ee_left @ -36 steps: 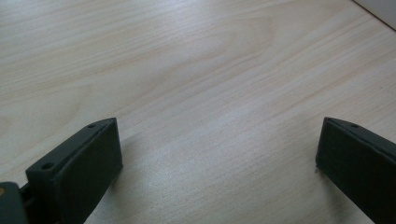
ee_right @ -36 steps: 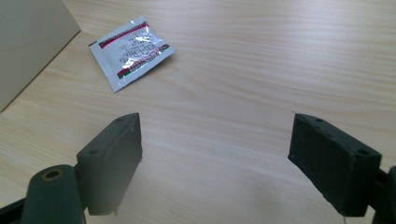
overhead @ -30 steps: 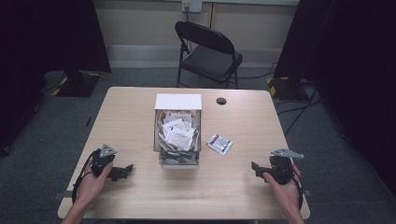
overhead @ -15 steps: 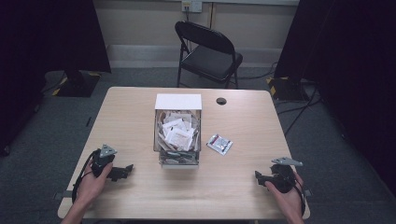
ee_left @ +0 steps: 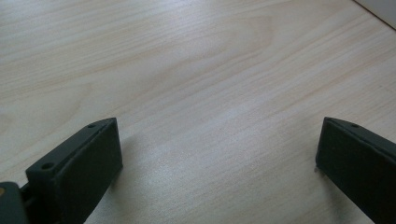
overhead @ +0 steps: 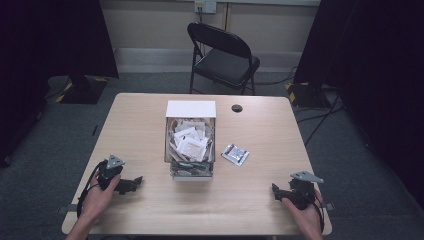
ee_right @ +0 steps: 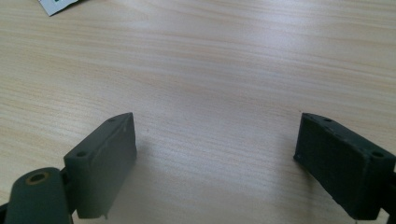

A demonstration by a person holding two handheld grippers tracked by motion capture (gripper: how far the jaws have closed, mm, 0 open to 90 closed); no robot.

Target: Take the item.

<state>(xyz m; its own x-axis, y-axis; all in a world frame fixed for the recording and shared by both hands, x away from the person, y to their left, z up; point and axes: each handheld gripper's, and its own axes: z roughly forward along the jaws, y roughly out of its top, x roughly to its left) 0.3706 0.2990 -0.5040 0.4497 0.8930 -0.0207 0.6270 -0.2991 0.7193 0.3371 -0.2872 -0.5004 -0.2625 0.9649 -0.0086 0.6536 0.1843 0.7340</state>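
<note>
Left gripper point(overhead: 134, 183) rests low on the table point(overhead: 150, 115), left of the clear box point(overhead: 191, 145), jaws spread on nothing; the loose packet point(overhead: 235, 154) lies just right of the box; right gripper point(overhead: 277, 192) sits farther right, jaws just widened, empty.

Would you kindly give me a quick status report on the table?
Left gripper open, empty. Right gripper open, empty, jaws just opening wider. Small silver foil packet lies beside clear plastic box of sachets. Nothing in the way.

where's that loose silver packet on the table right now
In the high view the silver packet lies flat on the table, just right of the clear box, apart from it.
</note>
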